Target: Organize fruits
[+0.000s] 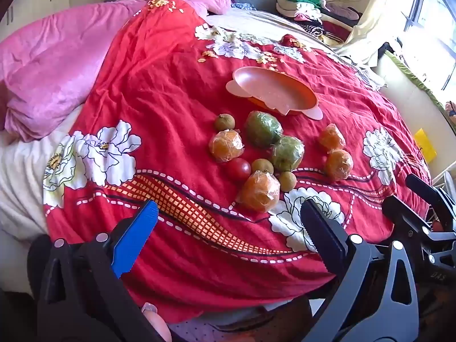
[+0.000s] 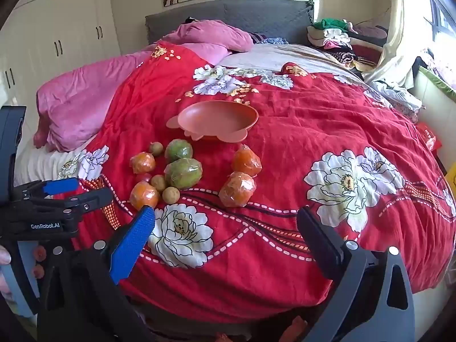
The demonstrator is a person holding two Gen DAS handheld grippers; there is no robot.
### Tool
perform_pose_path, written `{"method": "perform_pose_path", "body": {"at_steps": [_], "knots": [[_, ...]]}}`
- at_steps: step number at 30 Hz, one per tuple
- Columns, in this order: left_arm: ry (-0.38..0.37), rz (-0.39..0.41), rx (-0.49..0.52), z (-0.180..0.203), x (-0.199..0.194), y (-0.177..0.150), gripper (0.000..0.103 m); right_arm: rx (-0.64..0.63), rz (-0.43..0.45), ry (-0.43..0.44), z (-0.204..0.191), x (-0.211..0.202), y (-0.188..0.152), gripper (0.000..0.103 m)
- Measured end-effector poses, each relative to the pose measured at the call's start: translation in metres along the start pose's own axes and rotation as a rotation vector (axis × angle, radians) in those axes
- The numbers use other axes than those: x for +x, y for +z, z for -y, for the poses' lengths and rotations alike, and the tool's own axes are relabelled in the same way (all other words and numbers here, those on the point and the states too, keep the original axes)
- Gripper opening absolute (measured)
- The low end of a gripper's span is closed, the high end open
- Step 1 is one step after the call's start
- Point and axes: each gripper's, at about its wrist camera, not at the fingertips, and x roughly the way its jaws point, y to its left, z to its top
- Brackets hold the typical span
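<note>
Several fruits lie loose on a red flowered bedcover (image 1: 159, 91): wrapped oranges (image 1: 260, 190) (image 2: 237, 189), two wrapped green fruits (image 1: 263, 128) (image 2: 183, 173), a red tomato (image 1: 238, 169) and small brown longans (image 1: 225, 122) (image 2: 171, 194). Just beyond them rests an orange plastic dish (image 1: 275, 92) (image 2: 218, 119) with nothing in it. My left gripper (image 1: 228, 215) hovers open near the bed's front edge, short of the nearest orange. My right gripper (image 2: 226, 222) is open too, nothing between its fingers, with the left gripper (image 2: 57, 196) visible at its left.
A pink quilt (image 1: 57, 65) is bunched at the left of the bed, with a grey headboard (image 2: 242, 14) behind. Folded clothes (image 2: 333, 38) are stacked at the far right by a window curtain. White wardrobes (image 2: 57, 28) line the left wall.
</note>
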Motion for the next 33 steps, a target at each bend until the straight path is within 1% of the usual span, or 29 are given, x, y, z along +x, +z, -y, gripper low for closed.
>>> {"method": "perform_pose_path", "body": {"at_steps": [1,7,8,15,17,27,33], "knots": [[0.022,0.010,0.016,0.002,-0.001,0.000,0.095,-0.002,0.000,0.000,0.000,0.000,0.000,0.099],[0.036,0.012,0.016,0.013,-0.002,-0.001,0.095,-0.003,0.016,-0.005,-0.001,-0.002,0.000,0.099],[0.004,0.005,0.007,0.007,-0.002,-0.002,0.095,-0.003,0.014,-0.004,-0.001,-0.002,0.000,0.099],[0.003,0.006,0.008,0.008,-0.001,-0.002,0.095,-0.007,0.014,0.006,0.008,-0.001,0.004,0.099],[0.004,0.006,0.007,0.009,-0.001,-0.002,0.095,-0.010,0.021,-0.006,0.000,-0.004,0.000,0.099],[0.004,0.006,0.008,0.012,0.001,-0.002,0.095,-0.016,0.020,-0.007,-0.002,-0.006,0.000,0.099],[-0.001,0.009,0.012,0.006,-0.003,-0.001,0.095,-0.015,0.021,-0.004,-0.001,-0.005,0.000,0.099]]}}
